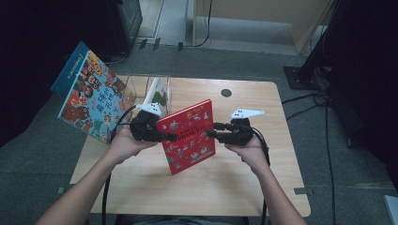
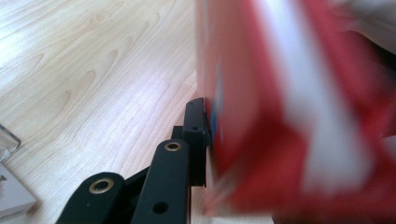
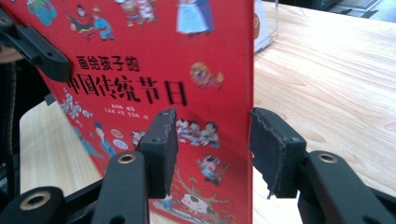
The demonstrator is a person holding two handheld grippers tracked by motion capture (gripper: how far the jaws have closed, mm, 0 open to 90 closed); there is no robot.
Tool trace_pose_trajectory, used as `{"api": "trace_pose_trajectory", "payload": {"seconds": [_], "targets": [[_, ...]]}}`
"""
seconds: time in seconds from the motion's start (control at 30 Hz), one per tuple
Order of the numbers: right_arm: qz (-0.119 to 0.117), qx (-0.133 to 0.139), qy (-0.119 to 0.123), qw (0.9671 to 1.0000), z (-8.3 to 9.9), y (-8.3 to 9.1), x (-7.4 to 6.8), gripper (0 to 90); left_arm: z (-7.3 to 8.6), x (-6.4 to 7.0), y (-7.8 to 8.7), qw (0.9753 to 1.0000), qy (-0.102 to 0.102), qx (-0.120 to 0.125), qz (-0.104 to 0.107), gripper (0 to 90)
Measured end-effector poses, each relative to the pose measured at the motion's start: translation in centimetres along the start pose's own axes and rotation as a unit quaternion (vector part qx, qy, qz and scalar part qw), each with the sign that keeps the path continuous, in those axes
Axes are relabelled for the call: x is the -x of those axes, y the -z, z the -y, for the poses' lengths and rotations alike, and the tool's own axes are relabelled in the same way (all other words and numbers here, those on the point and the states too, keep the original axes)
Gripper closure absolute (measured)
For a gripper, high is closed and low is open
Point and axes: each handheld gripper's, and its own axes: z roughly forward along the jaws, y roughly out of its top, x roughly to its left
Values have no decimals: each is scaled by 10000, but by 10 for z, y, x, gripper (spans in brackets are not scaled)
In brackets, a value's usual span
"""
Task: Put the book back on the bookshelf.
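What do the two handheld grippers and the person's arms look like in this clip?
Both the left gripper and the right gripper are black, with flat linkage arms fixed by brass-coloured rivets and rough-edged square pads. Each carries a pale three-cornered plate with dark dots on top and trails a black cable. The forearms are bare, with no sleeves in view.

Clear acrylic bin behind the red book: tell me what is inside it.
The clear acrylic bin holds one upright white book with green artwork. Its lower part is covered by the left gripper and the red book, so further contents cannot be judged.

Black claws (image 1: pixel 187 138), brass rivets, trailing cables
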Motion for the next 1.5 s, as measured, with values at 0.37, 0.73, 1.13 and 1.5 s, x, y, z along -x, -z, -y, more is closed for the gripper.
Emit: {"api": "trace_pose_trajectory", "payload": {"seconds": [0.37, 0.73, 1.13, 1.5], "targets": [[-136, -62, 345, 9993, -3, -13, -13, 530, -25, 2, 4, 9979, 13, -636, -149, 761], [219, 107, 399, 9989, 0, -4, 1, 504, -35, 8, 12, 9956, -297, -861, -239, 788], [137, 46, 661, 9977, -2, -14, -11, 495, -69, 7, 0, 9881, -272, -1512, -101, 766], [476, -128, 708, 9963, 14, -2, 1, 497, -70, -7, 19, 9900, 507, -1310, -129, 797]]}}
